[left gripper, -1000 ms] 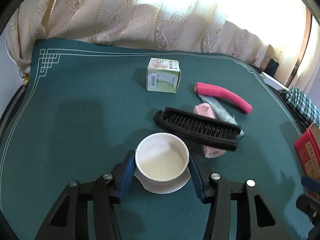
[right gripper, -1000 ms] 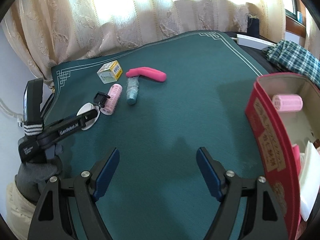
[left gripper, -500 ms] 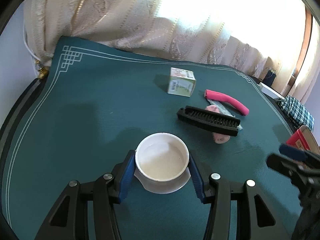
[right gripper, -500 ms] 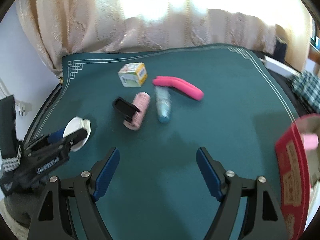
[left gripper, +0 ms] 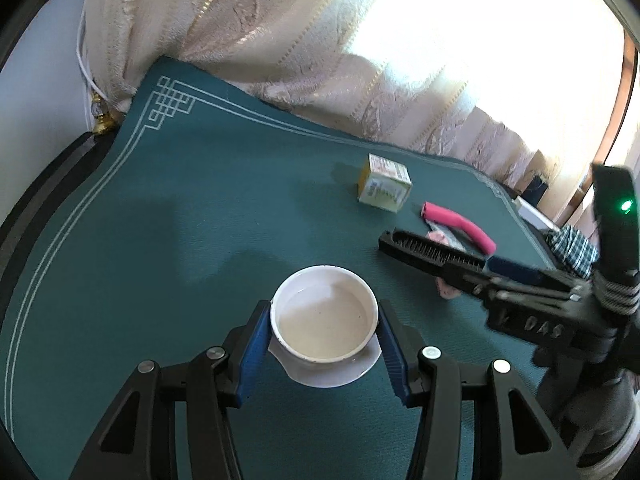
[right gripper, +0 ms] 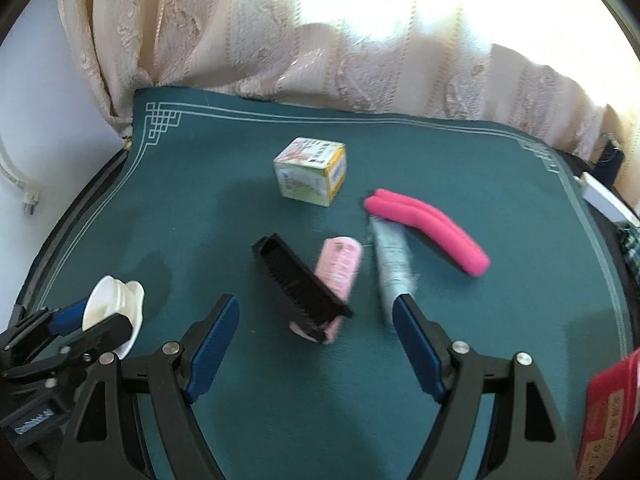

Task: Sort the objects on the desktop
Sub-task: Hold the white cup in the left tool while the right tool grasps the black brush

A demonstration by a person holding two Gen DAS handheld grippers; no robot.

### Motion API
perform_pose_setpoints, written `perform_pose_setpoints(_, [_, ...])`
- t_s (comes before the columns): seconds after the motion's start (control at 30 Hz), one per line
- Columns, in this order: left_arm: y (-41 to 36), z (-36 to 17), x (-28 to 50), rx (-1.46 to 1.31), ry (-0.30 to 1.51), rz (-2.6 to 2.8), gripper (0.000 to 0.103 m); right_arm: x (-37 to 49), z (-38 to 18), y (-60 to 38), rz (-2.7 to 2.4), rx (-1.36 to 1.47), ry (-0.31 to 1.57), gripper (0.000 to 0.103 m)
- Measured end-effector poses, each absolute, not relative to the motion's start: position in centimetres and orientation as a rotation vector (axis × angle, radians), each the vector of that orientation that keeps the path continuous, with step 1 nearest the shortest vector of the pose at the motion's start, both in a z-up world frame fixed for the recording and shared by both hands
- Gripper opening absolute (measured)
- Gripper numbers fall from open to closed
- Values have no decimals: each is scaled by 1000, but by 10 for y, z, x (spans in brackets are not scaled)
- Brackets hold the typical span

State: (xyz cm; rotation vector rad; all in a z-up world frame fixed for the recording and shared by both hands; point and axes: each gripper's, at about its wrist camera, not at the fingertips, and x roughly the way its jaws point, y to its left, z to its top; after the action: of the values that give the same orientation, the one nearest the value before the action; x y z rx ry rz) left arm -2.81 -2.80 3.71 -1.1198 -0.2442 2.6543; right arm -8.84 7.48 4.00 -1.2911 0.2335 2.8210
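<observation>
1. The left gripper (left gripper: 324, 344) is clasping a white cup (left gripper: 324, 314) between its pads, left of the black comb (right gripper: 300, 286)
2. The right gripper (right gripper: 316, 344) is hovering wide apart, holding nothing, just before the comb and pink roller (right gripper: 340, 266) on the green mat (right gripper: 460, 160)

Cream patterned curtain (right gripper: 320, 40) behind green mat (right gripper: 240, 208) (white line border); plaid cloth (left gripper: 572, 246) right.

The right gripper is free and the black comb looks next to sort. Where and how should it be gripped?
Grip the black comb across its narrow spine near the middle, from above, right gripper jaws straddling its long axis. Its near end rests on the pink roller, so it sits raised off the green mat, probably leaving finger room.
</observation>
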Motion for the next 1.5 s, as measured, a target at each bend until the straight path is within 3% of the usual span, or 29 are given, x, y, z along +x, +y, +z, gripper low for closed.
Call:
perform_pose_setpoints(0.13, [-38,42,-28,-1098,-293,2666,53,-84,36,63,2944,-1440,401,82])
perform_pose_setpoints(0.57, [-44,45,-26,-1083,-328,2680,53,-99,35,41,2924,-1404,293,81])
perform_pose_setpoints(0.67, [-46,45,-26,-1080,-338,2685,53,-108,30,36,2914,-1435,279,68])
perform_pose_setpoints(0.83, [-45,44,-26,-1086,-340,2679,53,-121,17,44,2833,-1463,299,57])
perform_pose_setpoints(1.03, [-40,43,-25,-1088,-317,2664,53,-127,17,49,2795,-1424,298,32])
perform_pose_setpoints(1.1, [-39,42,-25,-1092,-308,2660,53,-128,15,49,2775,-1410,289,19])
perform_pose_setpoints(1.5, [-30,37,-25,-1113,-272,2646,53,-86,31,62,2784,-1318,444,18])
